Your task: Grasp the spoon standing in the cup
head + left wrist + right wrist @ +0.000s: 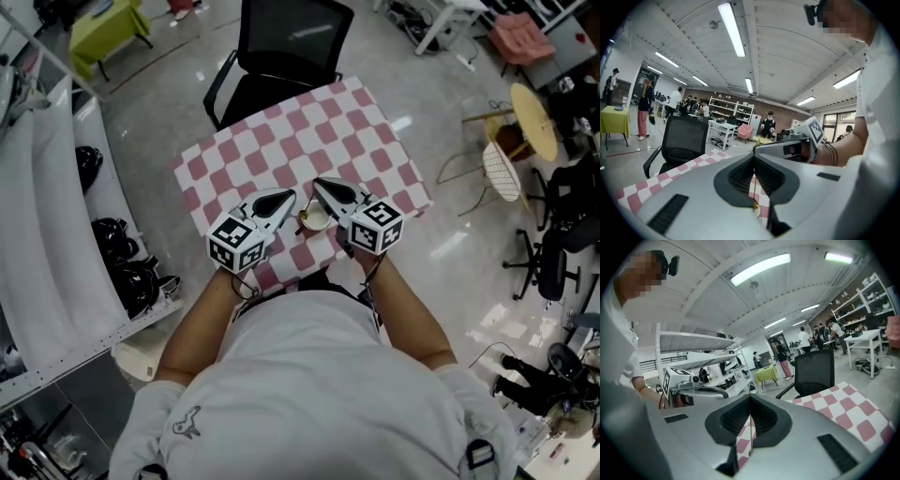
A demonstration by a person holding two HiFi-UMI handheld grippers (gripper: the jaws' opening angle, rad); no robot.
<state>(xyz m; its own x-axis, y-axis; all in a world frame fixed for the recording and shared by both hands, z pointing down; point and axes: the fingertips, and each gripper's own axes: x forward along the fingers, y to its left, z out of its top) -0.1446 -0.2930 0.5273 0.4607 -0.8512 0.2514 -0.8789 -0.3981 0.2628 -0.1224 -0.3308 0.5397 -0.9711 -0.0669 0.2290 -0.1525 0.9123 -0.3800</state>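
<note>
Your left gripper and your right gripper both have the jaws pressed together, and neither holds anything. Between them stands the small pale cup, near the front edge of the pink-and-white checkered table. The spoon inside it is too small to distinguish.

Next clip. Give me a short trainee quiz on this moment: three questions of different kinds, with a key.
1. Multiple choice: the table has A) a plain green cloth, B) a pink-and-white checked cloth, C) bare wood.
2. True or false: the left gripper has its jaws wide apart.
3. Fill in: in the head view the cup sits ___ the left gripper and the right gripper.
Key: 1 B. 2 false, they are together. 3 between.
</note>
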